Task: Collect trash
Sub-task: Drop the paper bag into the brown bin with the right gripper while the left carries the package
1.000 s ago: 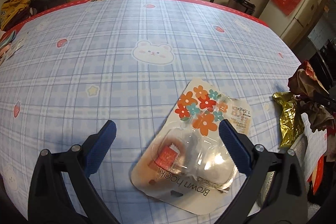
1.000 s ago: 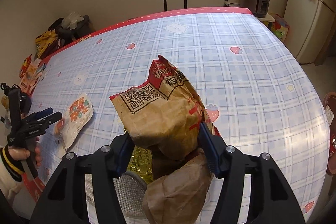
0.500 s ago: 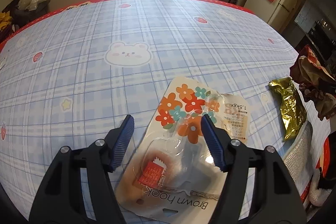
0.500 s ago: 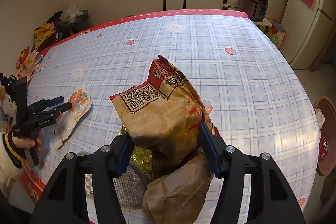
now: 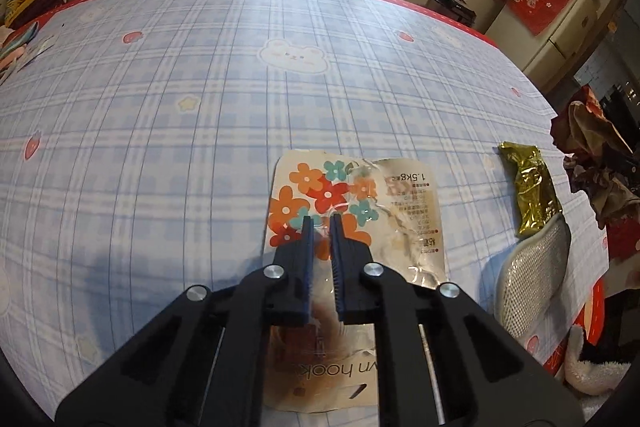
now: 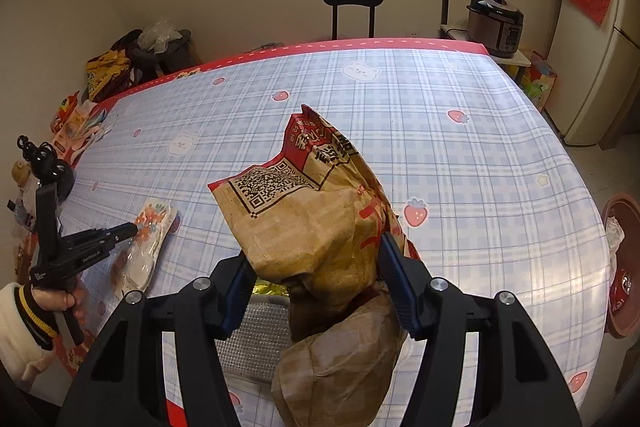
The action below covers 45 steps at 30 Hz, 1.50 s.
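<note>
On plaid tablecloth (image 5: pixel 160 131) near front edge: flat glossy hook blister pack (image 5: pixel 400 203), flower print. Left gripper (image 5: pixel 321 223) just closed, pinching its clear plastic. Right gripper (image 6: pixel 316 259) clamps crumpled brown paper bag (image 6: pixel 304 219); gold foil wrapper (image 5: pixel 532 191) beside mesh basket (image 5: pixel 532 275).

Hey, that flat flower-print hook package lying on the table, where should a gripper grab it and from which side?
The hook package lies flat on the table, so its card edges are hard to pinch. Come from above, tilted down, and close on the raised clear blister at its middle, the only part standing up. The left gripper is closed there now.
</note>
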Tool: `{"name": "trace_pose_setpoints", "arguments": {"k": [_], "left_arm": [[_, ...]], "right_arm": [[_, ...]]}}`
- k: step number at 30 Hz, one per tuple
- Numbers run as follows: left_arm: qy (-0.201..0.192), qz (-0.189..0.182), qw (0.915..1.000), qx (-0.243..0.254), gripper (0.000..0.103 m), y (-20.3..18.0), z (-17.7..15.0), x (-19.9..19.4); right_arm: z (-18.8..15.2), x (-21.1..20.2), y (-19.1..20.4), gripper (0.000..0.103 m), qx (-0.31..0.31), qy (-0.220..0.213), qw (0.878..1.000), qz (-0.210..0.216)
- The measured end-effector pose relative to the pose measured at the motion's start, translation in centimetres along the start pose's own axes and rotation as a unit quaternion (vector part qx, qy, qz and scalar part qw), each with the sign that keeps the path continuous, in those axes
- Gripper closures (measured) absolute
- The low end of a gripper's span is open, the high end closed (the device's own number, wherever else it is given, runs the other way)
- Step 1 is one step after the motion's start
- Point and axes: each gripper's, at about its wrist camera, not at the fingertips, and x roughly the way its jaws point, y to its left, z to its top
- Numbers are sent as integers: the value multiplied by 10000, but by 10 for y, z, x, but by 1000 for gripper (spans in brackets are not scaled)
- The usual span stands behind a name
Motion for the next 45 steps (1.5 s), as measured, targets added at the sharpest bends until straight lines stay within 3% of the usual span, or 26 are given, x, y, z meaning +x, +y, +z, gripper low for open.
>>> {"name": "trace_pose_setpoints", "arguments": {"k": [5,12,24,33,41,45], "left_arm": [[-211,17,9994,-282,91,5,-22,-24],[-672,-75,9969,-411,91,-3,-24,-69],[-1300,-100,9915,-34,91,-70,5,-126],[-1612,-255,9862,278,91,-148,23,-149],[-1793,-772,9781,720,91,-237,37,-140],[-1809,-945,9759,776,91,-276,43,-129]], "right_arm": [[-4,-7,3,44,13,-58,9999,106],[-9,-19,9,44,7,-158,9996,234],[-14,-52,-11,44,137,-491,9975,488],[-23,-96,-86,44,470,-783,9952,358],[-38,-136,-184,44,902,-1108,9894,-247],[-44,-144,-227,44,1192,-988,9870,-425]]}}
